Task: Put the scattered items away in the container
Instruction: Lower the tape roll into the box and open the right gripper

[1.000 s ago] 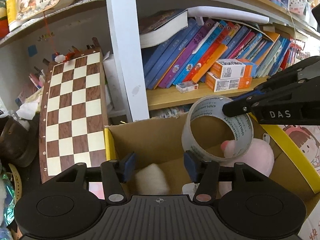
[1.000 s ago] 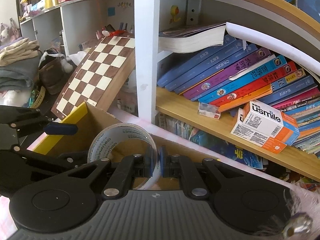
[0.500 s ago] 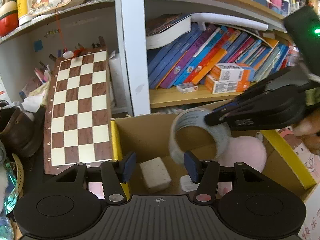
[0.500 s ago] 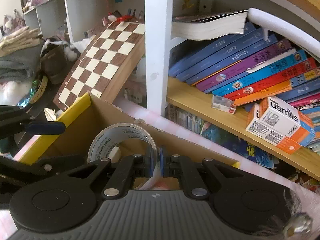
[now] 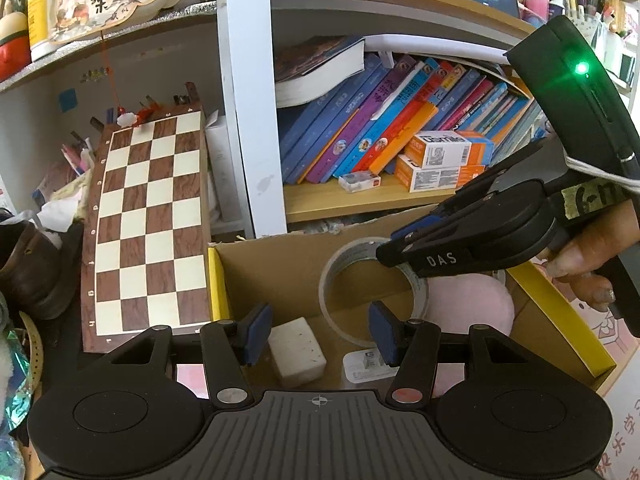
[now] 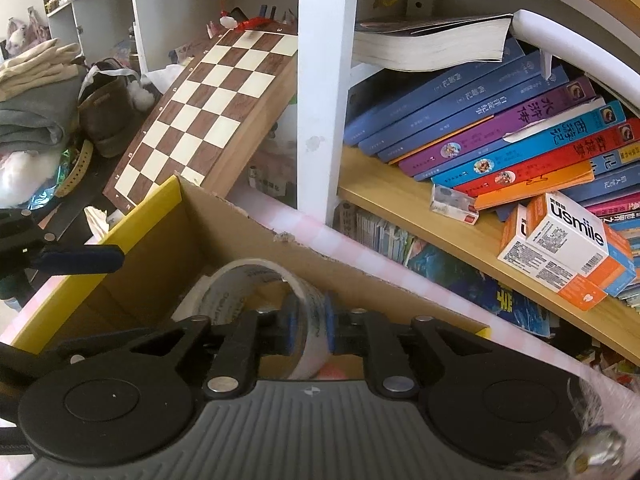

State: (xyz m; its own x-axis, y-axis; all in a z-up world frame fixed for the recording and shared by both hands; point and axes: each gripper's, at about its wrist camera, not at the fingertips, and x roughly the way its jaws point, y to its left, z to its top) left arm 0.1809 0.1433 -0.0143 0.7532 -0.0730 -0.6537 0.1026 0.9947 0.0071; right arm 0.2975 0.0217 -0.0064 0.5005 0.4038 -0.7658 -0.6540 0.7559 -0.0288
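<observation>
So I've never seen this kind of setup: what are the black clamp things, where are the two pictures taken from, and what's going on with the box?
There is no robot here. A person holds a two-finger gripper in each hand, and each carries a camera looking along its fingers, so one picture comes from each gripper. The left gripper is open and holds nothing; it hangs over a cardboard box in front of a bookshelf. The right gripper has a tape roll between its jaws, which are opening, so the roll is being let go into the box. Already in the box: a white block, a pink soft toy and a small white packet. A chessboard leans beside it.
</observation>
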